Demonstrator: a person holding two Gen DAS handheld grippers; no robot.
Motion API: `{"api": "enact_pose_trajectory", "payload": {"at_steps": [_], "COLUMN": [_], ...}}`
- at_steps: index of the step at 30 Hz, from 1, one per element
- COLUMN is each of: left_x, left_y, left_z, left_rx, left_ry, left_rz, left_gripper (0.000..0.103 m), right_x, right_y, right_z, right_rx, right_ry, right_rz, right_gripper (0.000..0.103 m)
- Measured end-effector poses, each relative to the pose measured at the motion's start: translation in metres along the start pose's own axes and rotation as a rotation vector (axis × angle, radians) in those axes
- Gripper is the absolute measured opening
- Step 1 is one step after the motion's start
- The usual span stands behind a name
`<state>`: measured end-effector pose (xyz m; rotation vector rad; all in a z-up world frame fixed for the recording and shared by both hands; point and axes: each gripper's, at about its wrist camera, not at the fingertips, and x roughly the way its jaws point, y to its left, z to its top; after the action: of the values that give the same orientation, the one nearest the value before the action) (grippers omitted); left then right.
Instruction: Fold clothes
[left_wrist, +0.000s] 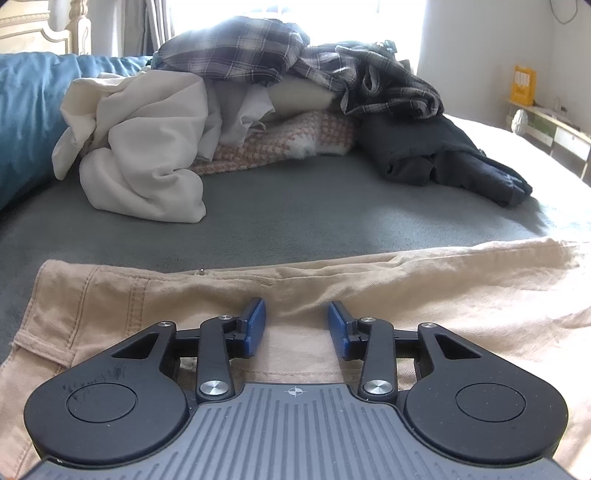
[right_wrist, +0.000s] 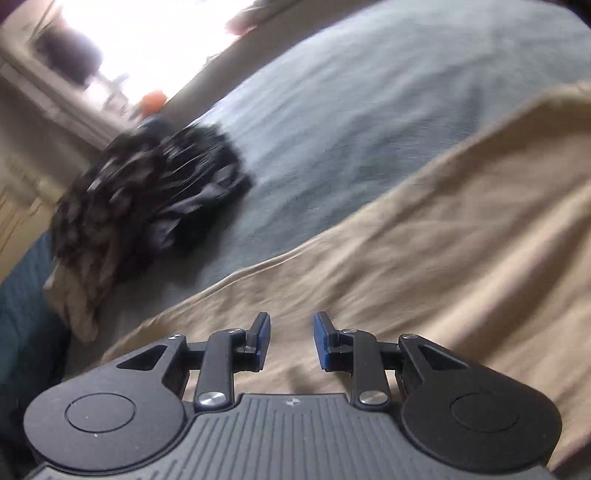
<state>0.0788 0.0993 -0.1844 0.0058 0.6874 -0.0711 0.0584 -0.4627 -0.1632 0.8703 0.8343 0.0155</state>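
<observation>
Beige trousers (left_wrist: 406, 295) lie flat across the grey bed cover, waistband and belt loop at the left. My left gripper (left_wrist: 296, 314) hovers over them near the waist, open, its blue pads apart with only flat cloth beneath. In the blurred right wrist view the same beige trousers (right_wrist: 424, 240) spread under my right gripper (right_wrist: 291, 325), which is open too, nothing pinched between its pads.
A heap of unfolded clothes sits farther back on the bed: white cloth (left_wrist: 147, 147), plaid shirts (left_wrist: 277, 55), a pink knit (left_wrist: 295, 136), dark garments (left_wrist: 443, 155) (right_wrist: 155, 192). A blue pillow (left_wrist: 26, 122) lies left. The grey cover (left_wrist: 295, 214) separates trousers and heap. A shelf (left_wrist: 546, 122) stands right.
</observation>
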Motion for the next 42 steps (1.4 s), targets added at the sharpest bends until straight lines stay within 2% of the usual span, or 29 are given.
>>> {"api": "enact_pose_trajectory", "payload": {"at_steps": [2,3,4,5,7,9,11,13,15,17,19,21,24,25,27,28,31,33,35,39,42], "left_x": [-0.001,-0.003,-0.007,-0.013,-0.030,-0.048,-0.059,-0.062,-0.058,-0.054,-0.057,-0.063,-0.078,-0.083,-0.088,-0.089,-0.089,-0.083,-0.085,-0.093,-0.098], "left_y": [0.000,0.000,-0.002,-0.007,-0.023,-0.043,-0.064,-0.085,-0.101,-0.104,-0.091,-0.073,-0.054,-0.053,-0.058,-0.066,-0.093,-0.110,-0.113,-0.100,-0.104], "left_z": [0.004,0.006,0.008,0.010,0.009,0.008,0.005,-0.003,-0.015,-0.028,-0.039,-0.042,-0.041,-0.040,-0.035,-0.034,-0.033,-0.041,-0.051,-0.050,-0.046], "left_rx": [-0.004,-0.008,-0.007,0.015,0.120,0.208,0.276,0.325,0.355,0.348,0.300,0.246,0.232,0.241,0.262,0.279,0.336,0.384,0.392,0.306,0.297], "left_ry": [0.019,0.026,0.028,0.015,-0.063,-0.128,-0.152,-0.120,-0.045,0.022,0.029,0.040,0.027,0.017,0.007,0.010,0.028,0.079,0.099,0.130,0.137], "left_rz": [0.004,0.013,0.036,0.071,0.098,0.064,-0.013,-0.101,-0.166,-0.192,-0.190,-0.184,-0.155,-0.149,-0.168,-0.182,-0.220,-0.212,-0.178,-0.129,-0.068], "left_gripper": [0.039,0.039,0.039,0.039,0.041,0.047,0.050,0.050,0.050,0.050,0.051,0.051,0.051,0.051,0.052,0.052,0.053,0.054,0.055,0.061,0.061], "right_x": [-0.018,-0.029,-0.039,-0.045,-0.053,-0.052,-0.044,-0.028,-0.017,-0.014,-0.026,-0.045,-0.081,-0.094,-0.107,-0.104,-0.078,-0.053,-0.038,-0.065,-0.081], "right_y": [-0.032,-0.034,-0.027,-0.013,0.023,0.062,0.096,0.121,0.130,0.124,0.106,0.086,0.050,0.047,0.060,0.070,0.105,0.118,0.114,0.095,0.085], "right_z": [0.011,0.013,0.012,0.009,-0.008,-0.035,-0.070,-0.102,-0.128,-0.149,-0.161,-0.156,-0.129,-0.125,-0.127,-0.132,-0.155,-0.177,-0.193,-0.191,-0.182], "right_rx": [0.267,0.301,0.260,0.180,-0.034,-0.272,-0.506,-0.676,-0.780,-0.825,-0.871,-0.851,-0.649,-0.615,-0.628,-0.653,-0.745,-0.827,-0.887,-0.822,-0.737], "right_ry": [-0.148,-0.205,-0.229,-0.230,-0.192,-0.159,-0.135,-0.098,-0.056,-0.018,-0.032,-0.067,-0.122,-0.152,-0.215,-0.213,-0.136,-0.051,0.025,-0.006,-0.022], "right_rz": [-0.002,-0.005,-0.002,-0.007,-0.037,-0.076,-0.135,-0.158,-0.176,-0.218,-0.290,-0.369,-0.451,-0.436,-0.365,-0.321,-0.191,-0.172,-0.241,-0.324,-0.451], "right_gripper": [0.026,0.026,0.026,0.027,0.027,0.027,0.027,0.027,0.027,0.026,0.027,0.027,0.027,0.027,0.027,0.027,0.027,0.027,0.027,0.028,0.029]}}
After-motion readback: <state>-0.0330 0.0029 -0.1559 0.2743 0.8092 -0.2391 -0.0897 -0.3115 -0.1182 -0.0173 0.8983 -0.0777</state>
